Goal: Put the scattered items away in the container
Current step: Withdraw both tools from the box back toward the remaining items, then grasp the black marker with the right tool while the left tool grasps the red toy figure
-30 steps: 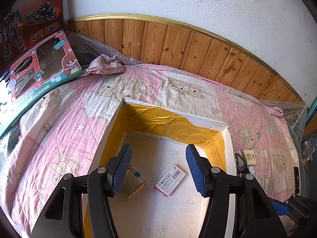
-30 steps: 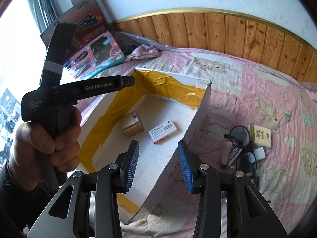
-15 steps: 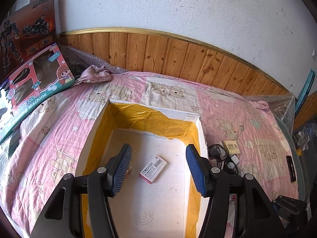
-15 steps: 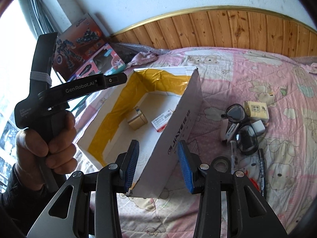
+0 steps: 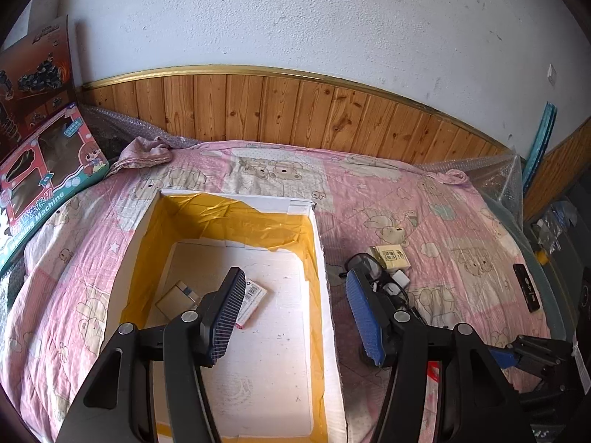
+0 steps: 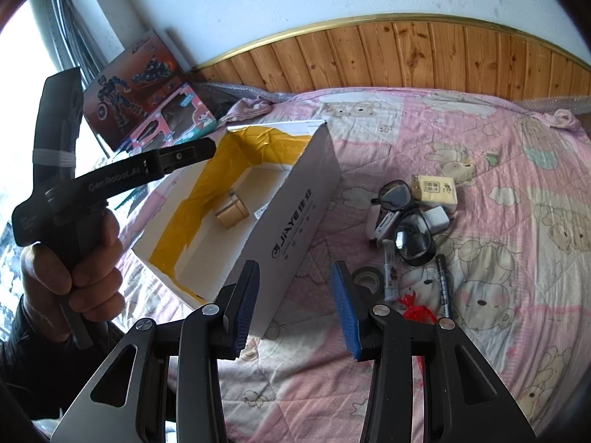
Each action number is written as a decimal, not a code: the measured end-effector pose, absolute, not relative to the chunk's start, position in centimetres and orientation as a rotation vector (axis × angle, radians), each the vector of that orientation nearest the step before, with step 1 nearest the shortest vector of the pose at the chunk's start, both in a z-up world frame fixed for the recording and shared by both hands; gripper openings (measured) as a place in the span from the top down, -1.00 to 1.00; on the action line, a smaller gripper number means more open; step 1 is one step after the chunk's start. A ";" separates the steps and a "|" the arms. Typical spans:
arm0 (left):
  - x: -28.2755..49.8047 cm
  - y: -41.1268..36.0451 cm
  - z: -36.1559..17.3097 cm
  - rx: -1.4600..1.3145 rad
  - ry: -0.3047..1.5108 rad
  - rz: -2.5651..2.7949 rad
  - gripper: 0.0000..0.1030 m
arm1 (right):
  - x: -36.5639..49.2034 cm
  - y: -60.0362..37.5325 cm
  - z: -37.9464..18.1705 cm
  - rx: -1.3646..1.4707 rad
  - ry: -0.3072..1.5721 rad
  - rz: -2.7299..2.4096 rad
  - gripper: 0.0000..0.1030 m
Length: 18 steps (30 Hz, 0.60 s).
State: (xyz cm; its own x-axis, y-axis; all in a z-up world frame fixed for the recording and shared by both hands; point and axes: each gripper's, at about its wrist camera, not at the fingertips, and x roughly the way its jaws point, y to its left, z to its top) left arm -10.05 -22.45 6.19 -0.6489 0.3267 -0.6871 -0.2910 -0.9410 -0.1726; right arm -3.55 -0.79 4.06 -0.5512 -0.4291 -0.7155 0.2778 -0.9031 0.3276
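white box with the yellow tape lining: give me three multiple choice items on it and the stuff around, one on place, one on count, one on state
1. Where does the small pale-yellow tissue pack lie?
A. inside the box
B. on the pink quilt, outside the box
C. between the right gripper's fingers

2. How many items lie inside the white cardboard box lined with yellow tape?
A. none
B. two
C. five

3. How is the right gripper?
A. open and empty
B. shut on a marker
C. shut on the box wall

Answers:
1 B: the pack rests on the pink bear-print quilt, beside the black-framed glasses.
2 B: only the gold cylindrical tin and the small white and pink labelled box lie on its floor.
3 A: its fingers stand apart with nothing between them.
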 end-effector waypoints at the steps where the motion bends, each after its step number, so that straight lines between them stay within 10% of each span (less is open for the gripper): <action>1: -9.7 -22.0 6.2 -1.083 -0.055 2.567 -0.14 | -3.6 -0.1 4.0 1.206 -0.256 -2.461 0.15; 18: -5.0 -11.5 0.4 -1.213 0.118 2.269 -0.14 | -5.0 8.0 -4.6 1.622 -0.295 -2.535 0.15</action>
